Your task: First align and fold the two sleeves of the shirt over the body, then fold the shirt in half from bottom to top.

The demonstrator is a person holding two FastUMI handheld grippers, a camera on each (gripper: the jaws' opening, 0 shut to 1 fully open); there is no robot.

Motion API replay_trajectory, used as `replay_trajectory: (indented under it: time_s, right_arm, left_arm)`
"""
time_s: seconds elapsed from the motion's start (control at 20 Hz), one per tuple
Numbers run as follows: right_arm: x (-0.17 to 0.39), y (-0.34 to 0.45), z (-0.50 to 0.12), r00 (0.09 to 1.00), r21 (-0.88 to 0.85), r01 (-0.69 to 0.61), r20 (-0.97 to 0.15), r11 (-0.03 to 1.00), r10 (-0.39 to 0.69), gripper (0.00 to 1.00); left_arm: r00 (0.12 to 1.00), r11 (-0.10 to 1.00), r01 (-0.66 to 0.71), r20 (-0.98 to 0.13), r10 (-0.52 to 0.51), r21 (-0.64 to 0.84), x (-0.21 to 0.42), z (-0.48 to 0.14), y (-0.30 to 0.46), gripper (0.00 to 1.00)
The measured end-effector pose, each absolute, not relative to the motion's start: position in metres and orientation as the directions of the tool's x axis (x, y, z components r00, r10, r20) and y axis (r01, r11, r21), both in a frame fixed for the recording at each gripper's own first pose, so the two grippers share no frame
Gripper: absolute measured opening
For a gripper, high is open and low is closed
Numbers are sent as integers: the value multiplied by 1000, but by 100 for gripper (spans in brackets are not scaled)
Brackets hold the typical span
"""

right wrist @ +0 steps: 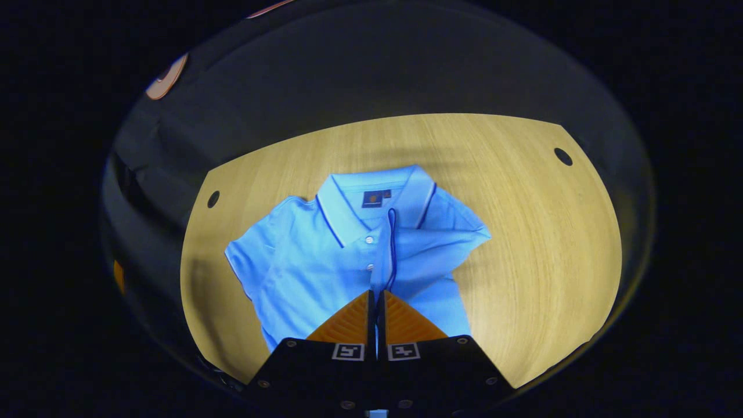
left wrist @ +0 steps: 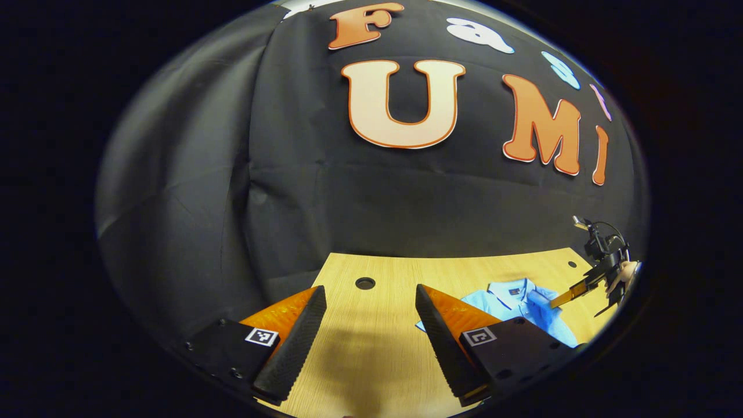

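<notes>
right gripper (right wrist: 376, 302): its fingers were closed tight together on a dark-edged fold of cloth, probably the hem of the right sleeve, drawn over the chest of the shirt (right wrist: 348, 255).
left gripper (left wrist: 371, 325): its fingers stood wide apart and held nothing, above bare worktop (left wrist: 377, 278), with the shirt at about 3 o'clock in the left gripper view.
shirt place: it lay flat near the middle of the worktop in the right gripper view, collar (right wrist: 371, 197) toward 12 o'clock, left sleeve (right wrist: 246, 261) spread out at 9 o'clock.
risk, slip: the pinched edge looked thin, so i judged it could slide out of the fingers.
risk, drag: a pull too far could shift the whole body and spoil the alignment.
risk, crease: the folded side looked bunched near 3 o'clock and could set crooked.
material: soft light-blue knit cloth, dark piping, small buttons.
worktop: pale smooth wood grain, round holes.
</notes>
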State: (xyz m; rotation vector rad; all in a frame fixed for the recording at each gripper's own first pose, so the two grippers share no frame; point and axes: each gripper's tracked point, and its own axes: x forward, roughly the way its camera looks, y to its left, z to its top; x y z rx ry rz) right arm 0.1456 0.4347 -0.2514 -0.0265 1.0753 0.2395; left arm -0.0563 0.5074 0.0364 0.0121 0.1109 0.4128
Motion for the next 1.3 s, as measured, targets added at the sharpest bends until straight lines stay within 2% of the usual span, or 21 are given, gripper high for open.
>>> replay_trajectory:
  time_s: [0.15, 0.3, 0.4, 0.45, 0.5, 0.55, 0.7, 0.75, 1.0, 1.2, 1.3]
  right_arm:
    - [134, 465, -262, 428, 123, -255, -875, 959, 225, 1]
    - [132, 467, -271, 429, 100, -246, -881, 964, 201, 1]
    - [132, 467, -268, 444, 103, -254, -871, 962, 210, 4]
    - [131, 468, -264, 447, 114, -254, -867, 960, 221, 12]
    - [132, 470, -260, 458, 124, -259, -857, 958, 235, 14]
    - [134, 469, -255, 476, 126, -262, -846, 957, 242, 41]
    - [143, 466, -234, 535, 131, -260, -805, 957, 256, 92]
    - [145, 463, -226, 551, 135, -257, -793, 957, 259, 99]
    - [158, 440, -199, 603, 149, -237, -752, 960, 265, 99]
    - [155, 422, -189, 596, 191, -232, -747, 954, 295, 99]
    - [151, 409, -187, 588, 205, -227, -750, 952, 302, 99]
  left_arm:
    - [908, 916, -400, -122, 402, 36, -56, 30, 513, 100]
    - [909, 920, -392, -144, 392, 30, -49, 24, 511, 100]
    - [912, 925, -379, -162, 377, 20, -41, 18, 505, 100]
    - [912, 927, -374, -174, 370, 15, -36, 15, 503, 100]
    - [913, 930, -368, -188, 363, 10, -31, 11, 498, 100]
    - [912, 932, -361, -207, 355, 7, -25, 7, 494, 100]
    - [893, 935, -354, -296, 339, 3, -5, -15, 482, 100]
    - [885, 938, -347, -329, 328, 0, 3, -22, 477, 100]
    - [819, 941, -332, -514, 255, -61, 50, -67, 442, 100]
    - [732, 925, -352, -658, 174, -146, 84, -108, 425, 100]
    - [682, 915, -376, -712, 167, -146, 90, -123, 432, 100]
